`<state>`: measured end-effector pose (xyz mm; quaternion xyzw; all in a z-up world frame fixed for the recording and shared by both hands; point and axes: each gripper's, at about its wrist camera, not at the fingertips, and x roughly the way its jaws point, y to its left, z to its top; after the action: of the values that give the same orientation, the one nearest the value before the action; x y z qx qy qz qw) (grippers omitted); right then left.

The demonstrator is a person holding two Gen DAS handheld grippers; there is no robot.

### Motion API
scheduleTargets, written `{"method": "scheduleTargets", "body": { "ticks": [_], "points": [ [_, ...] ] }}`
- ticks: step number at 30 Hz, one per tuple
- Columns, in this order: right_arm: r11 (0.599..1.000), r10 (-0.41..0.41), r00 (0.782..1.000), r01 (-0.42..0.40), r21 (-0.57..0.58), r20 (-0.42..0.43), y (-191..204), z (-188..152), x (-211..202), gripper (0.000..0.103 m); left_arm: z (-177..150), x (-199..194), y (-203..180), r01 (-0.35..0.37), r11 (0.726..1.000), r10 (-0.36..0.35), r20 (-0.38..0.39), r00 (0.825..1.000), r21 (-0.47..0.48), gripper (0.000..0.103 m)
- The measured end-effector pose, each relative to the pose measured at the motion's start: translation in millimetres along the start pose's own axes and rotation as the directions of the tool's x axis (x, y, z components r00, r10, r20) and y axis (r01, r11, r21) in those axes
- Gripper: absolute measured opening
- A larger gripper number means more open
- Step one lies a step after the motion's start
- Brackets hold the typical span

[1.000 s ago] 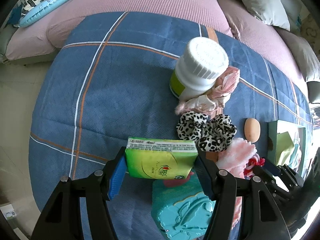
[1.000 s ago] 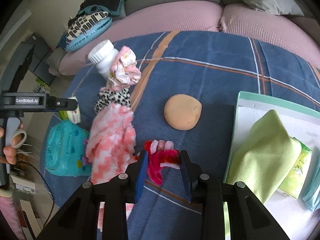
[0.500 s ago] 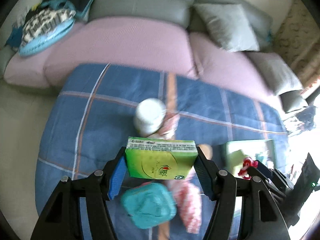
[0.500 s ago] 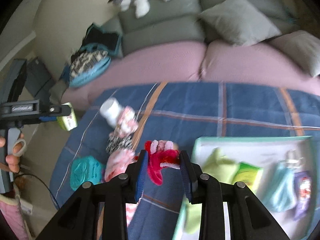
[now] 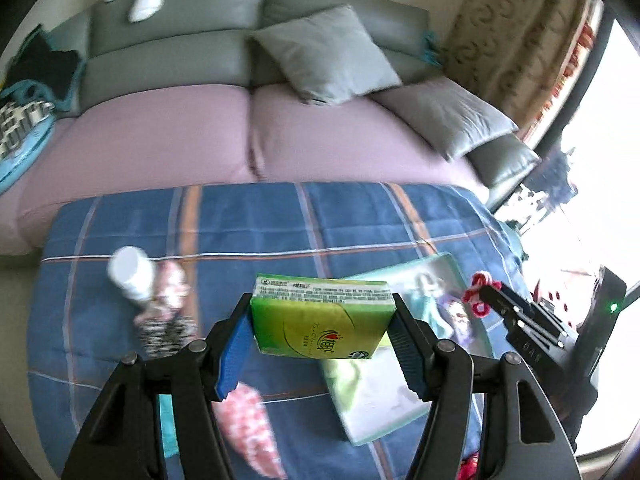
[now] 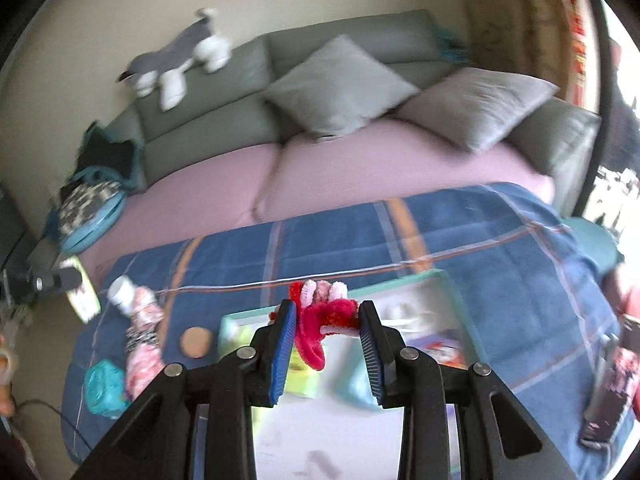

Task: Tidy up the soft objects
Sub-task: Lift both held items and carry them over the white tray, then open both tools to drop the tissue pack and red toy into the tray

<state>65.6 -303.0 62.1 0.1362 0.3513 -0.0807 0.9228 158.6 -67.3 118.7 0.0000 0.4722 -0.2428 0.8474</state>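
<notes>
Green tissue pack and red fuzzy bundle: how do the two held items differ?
The green tissue pack is a flat-sided block spreading the left gripper wide; the red fuzzy bundle is a limp looped tangle in the narrower right gripper. Both are clamped between blue pads, above the blue blanket.

From where I steer, the blue blanket (image 5: 348, 216) lies bare between the tray (image 5: 400, 412) and the sofa (image 5: 168, 136), so I could pass there. Left of the tray, a bottle (image 5: 130, 270), hair ties (image 5: 166, 330), a pink cloth (image 5: 250, 424) and a round sponge (image 6: 195, 342) crowd the way.
</notes>
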Motion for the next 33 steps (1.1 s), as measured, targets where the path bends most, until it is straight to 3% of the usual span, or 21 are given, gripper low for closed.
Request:
{"method": "scheduleTargets", "body": {
  "ticks": [6,12,17,21,33],
  "points": [
    [0.991,-0.104,0.995,0.103,0.091,0.005,-47,-2,-20,0.034,-19,44,-38,0.078,0.997,-0.076,-0.082,0.994,0.020,0.066],
    [0.981,-0.126,0.991,0.132,0.145,-0.047,-70,-8,-15,0.035,-42,80,-58,0.099,0.995,-0.097,-0.161,0.982,0.006,0.066],
    [0.979,-0.122,0.980,0.145,0.143,-0.154,-72,-24,9,0.035,-65,109,-63,0.107,0.994,-0.109,-0.231,0.967,-0.021,0.066],
    [0.982,-0.115,0.960,0.148,0.114,-0.254,-71,-42,31,0.035,-82,128,-60,0.098,0.994,-0.109,-0.281,0.954,-0.054,0.066],
    [0.988,-0.129,0.920,0.151,0.031,-0.370,-56,-64,59,0.036,-106,155,-63,0.098,0.992,-0.121,-0.343,0.931,-0.085,0.066]
  ]
}}
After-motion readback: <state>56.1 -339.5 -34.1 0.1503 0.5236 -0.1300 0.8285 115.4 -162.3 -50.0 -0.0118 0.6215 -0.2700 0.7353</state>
